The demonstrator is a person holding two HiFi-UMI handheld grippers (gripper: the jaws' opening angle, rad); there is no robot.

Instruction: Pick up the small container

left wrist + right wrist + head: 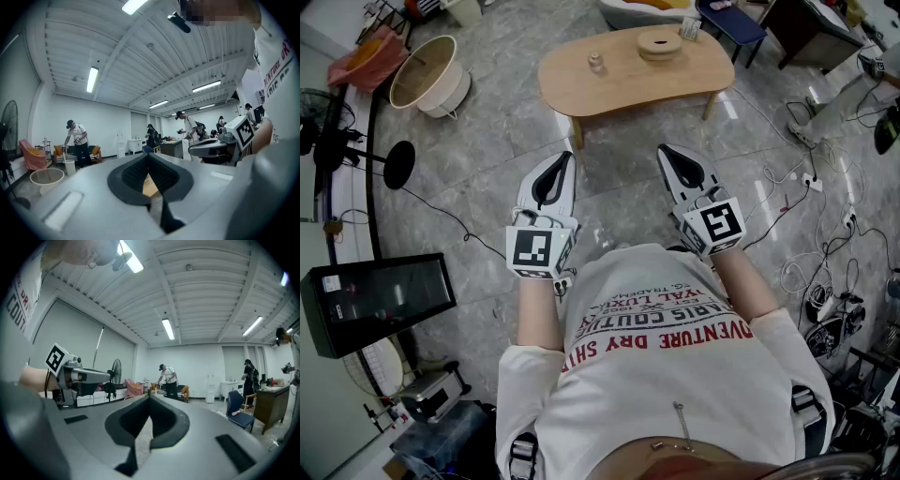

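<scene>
Holding both grippers out ahead of my chest, over grey stone floor (pixel 487 159). My left gripper (pixel 563 161) has jaws pressed together, nothing between them. My right gripper (pixel 666 152) likewise closed, empty. On low wooden table (pixel 581 89) ahead stands small container (pixel 595 63) — perhaps clear jar, too small to tell — left part of top, well apart from both grippers. Round wooden piece (pixel 659 43) further right.

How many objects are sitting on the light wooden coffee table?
3: small clear container near the left end, round wooden box right of centre, small white carton beside it.
</scene>
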